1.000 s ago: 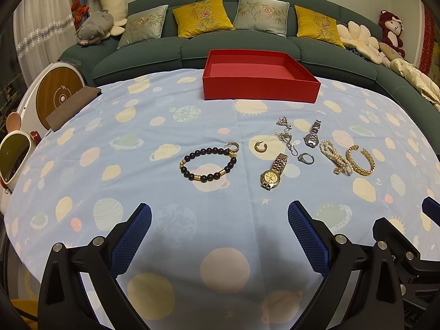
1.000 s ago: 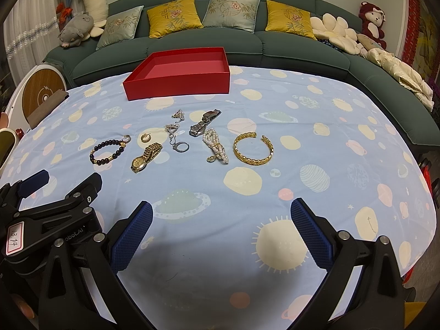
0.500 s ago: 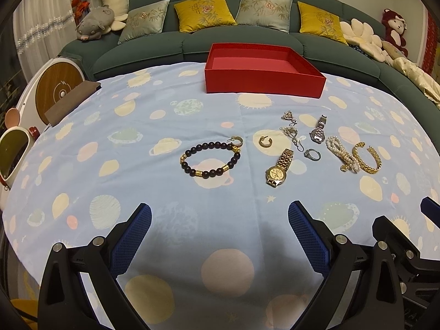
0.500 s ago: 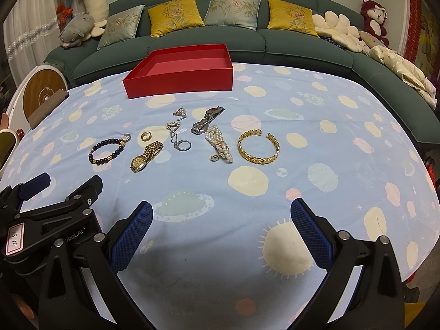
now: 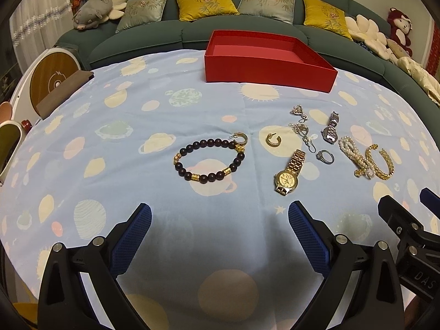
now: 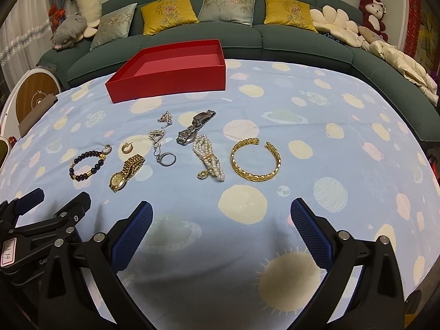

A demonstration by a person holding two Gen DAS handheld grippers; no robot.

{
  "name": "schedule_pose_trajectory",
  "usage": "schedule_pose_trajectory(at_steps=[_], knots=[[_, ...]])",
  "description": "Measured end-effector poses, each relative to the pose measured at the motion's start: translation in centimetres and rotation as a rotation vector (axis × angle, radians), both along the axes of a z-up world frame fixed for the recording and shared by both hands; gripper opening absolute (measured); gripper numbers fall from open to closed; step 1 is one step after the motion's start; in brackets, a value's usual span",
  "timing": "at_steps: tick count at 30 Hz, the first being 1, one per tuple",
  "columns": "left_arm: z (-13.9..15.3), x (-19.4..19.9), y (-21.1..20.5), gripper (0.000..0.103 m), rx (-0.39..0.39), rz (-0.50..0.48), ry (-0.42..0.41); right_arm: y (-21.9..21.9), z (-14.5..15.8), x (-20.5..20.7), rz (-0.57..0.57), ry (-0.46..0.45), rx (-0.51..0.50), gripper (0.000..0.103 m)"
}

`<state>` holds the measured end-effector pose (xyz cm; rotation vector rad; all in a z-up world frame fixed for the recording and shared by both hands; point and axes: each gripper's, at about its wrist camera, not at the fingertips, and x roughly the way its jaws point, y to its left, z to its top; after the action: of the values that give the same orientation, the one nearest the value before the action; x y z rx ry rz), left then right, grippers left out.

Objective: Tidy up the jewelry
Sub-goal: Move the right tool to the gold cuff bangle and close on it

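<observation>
Jewelry (image 5: 286,177) seemingly nearer both spread tongs (image 5: 220,221).

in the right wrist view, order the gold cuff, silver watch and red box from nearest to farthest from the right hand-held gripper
From the right hand-held gripper:
1. Gold cuff, just ahead, slightly right.
2. Silver watch, farther back, a little left.
3. Red box, farthest, at the table's back left by the sofa.

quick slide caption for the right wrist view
Open right gripper above a planet-print tablecloth, facing scattered jewelry including a gold bangle and an empty red box.
</observation>
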<state>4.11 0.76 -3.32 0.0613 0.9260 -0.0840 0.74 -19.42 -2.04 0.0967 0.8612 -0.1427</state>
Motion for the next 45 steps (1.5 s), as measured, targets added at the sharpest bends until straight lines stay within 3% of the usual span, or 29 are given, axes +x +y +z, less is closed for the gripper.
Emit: schedule_pose_trajectory(at_steps=[7,9,11,15,33,35,39,42,44,45], knots=[[0.0,1.5,1.0,0.097,-0.020,0.039,0.010,-0.7,-1.3,1.8,0.007,-0.006,0.013,0.097],[0.1,1.7,1.4,0.097,-0.023,0.050,0.009,-0.6,-1.7,2.2,0.018,-0.004,0.010,0.094],[0.1,2.0,1.7,0.097,-0.023,0.058,0.007,-0.6,-2.0,2.6,0.026,0.005,0.011,0.083],[-0.1,2.3,2.4,0.097,-0.021,0.074,0.010,-0.6,-2.5,3.3,0.025,0.019,0.022,0.079],[0.2,2.9,2.7,0.097,-0.032,0.076,0.002,-1.9,-1.2,2.9,-0.008,-0.016,0.042,0.078],[0.2,3.1,2.6,0.097,-0.032,0.081,0.001,-3.1,-0.8,3.2,-0.037,-0.023,0.057,0.068],[-0.1,3.5,2.6,0.097,-0.033,0.088,0.013,-5.0,-1.4,4.4,-0.073,-0.003,0.123,0.058],[-0.1,3.6,2.5,0.097,-0.034,0.084,0.014,-4.8,-1.9,5.2,-0.064,0.012,0.107,0.050],[-0.1,3.6,2.6,0.097,-0.034,0.085,0.014,-4.7,-2.5,5.6,-0.052,0.032,0.110,0.037],[-0.1,3.6,2.6,0.097,-0.034,0.086,0.015,-4.7,-2.8,5.8,-0.053,0.042,0.117,0.036]])
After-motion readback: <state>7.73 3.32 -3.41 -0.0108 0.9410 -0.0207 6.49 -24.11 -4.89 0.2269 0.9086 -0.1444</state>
